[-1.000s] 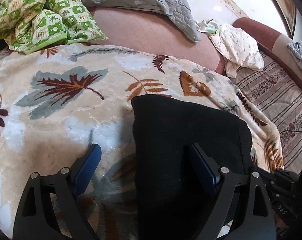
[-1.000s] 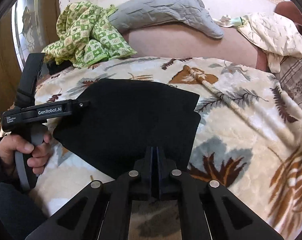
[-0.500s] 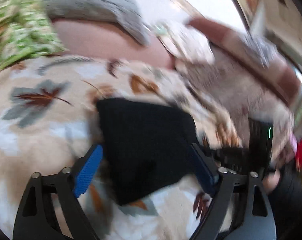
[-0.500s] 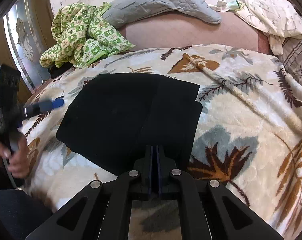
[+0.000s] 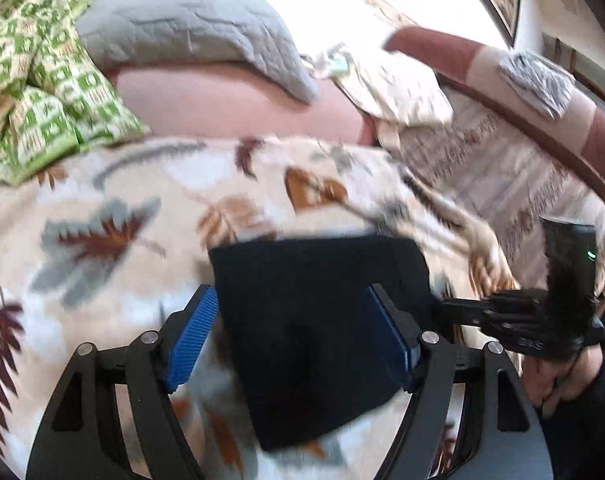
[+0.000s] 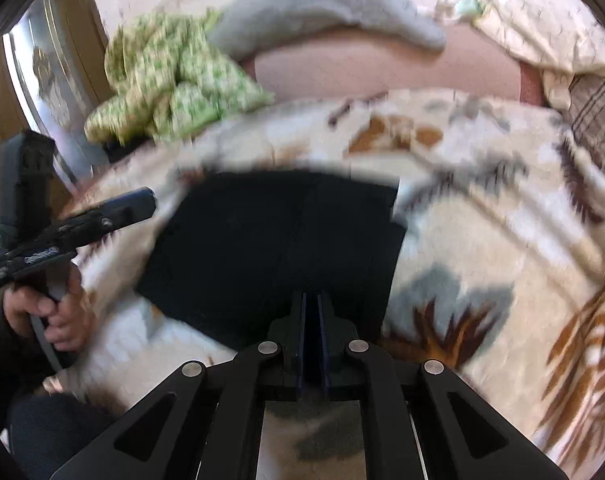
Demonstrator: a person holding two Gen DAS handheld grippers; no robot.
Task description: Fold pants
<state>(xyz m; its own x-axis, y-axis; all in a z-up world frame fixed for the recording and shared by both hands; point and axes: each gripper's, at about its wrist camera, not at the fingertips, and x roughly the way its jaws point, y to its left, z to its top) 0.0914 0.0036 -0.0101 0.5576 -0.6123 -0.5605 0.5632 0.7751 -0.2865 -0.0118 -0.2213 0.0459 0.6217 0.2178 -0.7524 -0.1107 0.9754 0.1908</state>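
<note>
Left wrist view: the left gripper (image 5: 292, 330) has fingers (image 5: 192, 336) spread wide, just been narrowing, gripping nothing, held above the folded black pants (image 5: 322, 320) lying on the leaf-print blanket (image 5: 102, 240). The right gripper (image 6: 311, 312) has just parted a narrow slit, empty, tilted down over the pants' near edge.

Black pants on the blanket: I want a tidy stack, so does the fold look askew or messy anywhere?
Nothing stands out. The black pants lie flat as a compact folded block on the leaf-print blanket. Motion blur hides finer wrinkles or edge alignment.
</note>
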